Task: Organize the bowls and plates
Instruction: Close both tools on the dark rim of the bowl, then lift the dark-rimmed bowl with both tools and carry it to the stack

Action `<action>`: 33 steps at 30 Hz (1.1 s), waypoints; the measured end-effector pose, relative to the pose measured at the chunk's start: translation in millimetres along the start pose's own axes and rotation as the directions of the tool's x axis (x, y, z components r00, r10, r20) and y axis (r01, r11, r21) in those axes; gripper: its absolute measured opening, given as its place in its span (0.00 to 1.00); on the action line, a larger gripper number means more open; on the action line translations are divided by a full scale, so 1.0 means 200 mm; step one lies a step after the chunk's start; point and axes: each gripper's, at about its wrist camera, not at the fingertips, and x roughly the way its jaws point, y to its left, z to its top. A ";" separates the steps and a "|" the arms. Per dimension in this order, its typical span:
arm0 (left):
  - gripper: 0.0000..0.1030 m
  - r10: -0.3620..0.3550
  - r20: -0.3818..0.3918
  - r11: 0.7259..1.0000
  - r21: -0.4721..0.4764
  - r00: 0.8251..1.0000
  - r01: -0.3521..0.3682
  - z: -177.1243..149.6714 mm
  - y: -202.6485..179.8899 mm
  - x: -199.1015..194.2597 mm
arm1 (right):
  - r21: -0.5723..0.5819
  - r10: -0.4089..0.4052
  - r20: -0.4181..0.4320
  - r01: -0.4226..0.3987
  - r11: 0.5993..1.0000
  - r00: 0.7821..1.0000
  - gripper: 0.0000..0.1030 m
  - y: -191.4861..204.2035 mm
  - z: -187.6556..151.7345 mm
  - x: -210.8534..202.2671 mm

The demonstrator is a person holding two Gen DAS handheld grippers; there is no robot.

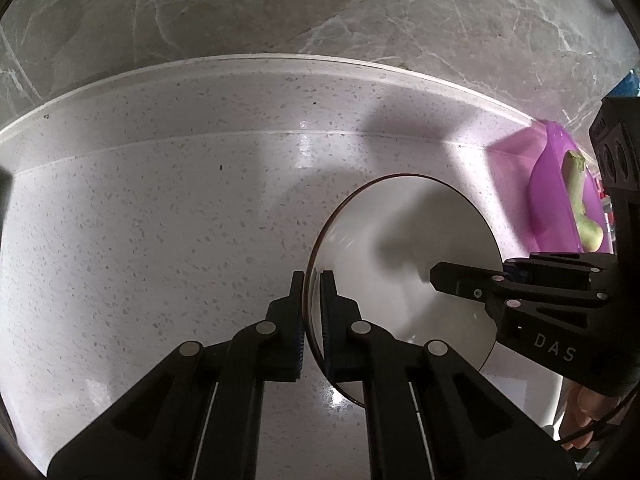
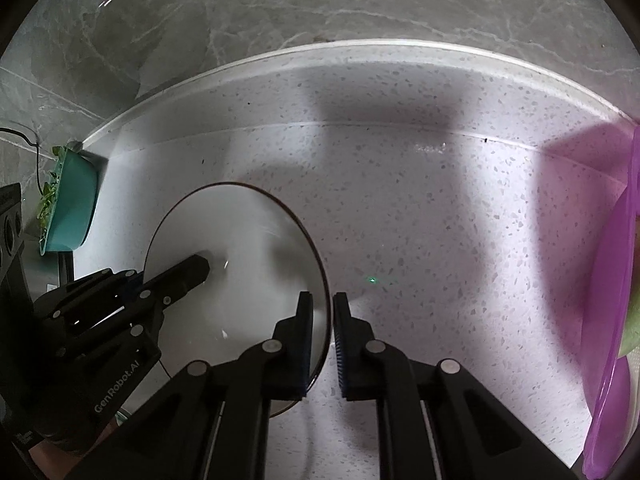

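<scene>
Black left gripper [image 1: 314, 280] fills the bottom of its own view, jaws clenched on the left rim of the white plate [image 1: 404, 264], one finger each side of the thin dark edge. Plate sits on the speckled white countertop [image 1: 160, 220], roughly centre, in front of the raised back ledge and the grey marble wall [image 1: 280, 8].

Further left, seen from the right wrist view: teal bowl [image 2: 74, 208] with green leaves, against the wall at the counter's far left, well apart from the plate. Left gripper body there reads "GenRobot.AI".

Right gripper [image 2: 322, 300] grips the plate's right rim, rim between the two pads, jaws closed onto it. In the left wrist view its body reads "DAS", rest of the lettering cut off. Part of a hand [image 1: 588, 404] shows below it.

Far right: translucent purple bowl [image 1: 556, 200] holding a pale green vegetable [image 1: 576, 184], near the plate but not touching.
</scene>
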 end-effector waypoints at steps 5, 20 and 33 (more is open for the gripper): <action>0.05 0.002 -0.001 1.000 -0.003 1.000 -0.002 0.00 0.01 -0.01 | 0.008 0.005 0.005 -0.005 1.000 1.000 0.11 0.00 0.00 0.01; 0.04 0.002 0.028 1.000 0.021 1.000 -0.003 -0.03 -0.06 -0.20 | 0.006 0.002 0.041 -0.003 1.000 0.999 0.11 -0.02 -0.06 -0.14; 0.05 -0.066 0.063 0.994 0.092 0.996 0.060 -0.37 -0.33 -0.56 | 0.017 -0.012 0.107 0.010 1.000 0.994 0.11 -0.02 -0.43 -0.47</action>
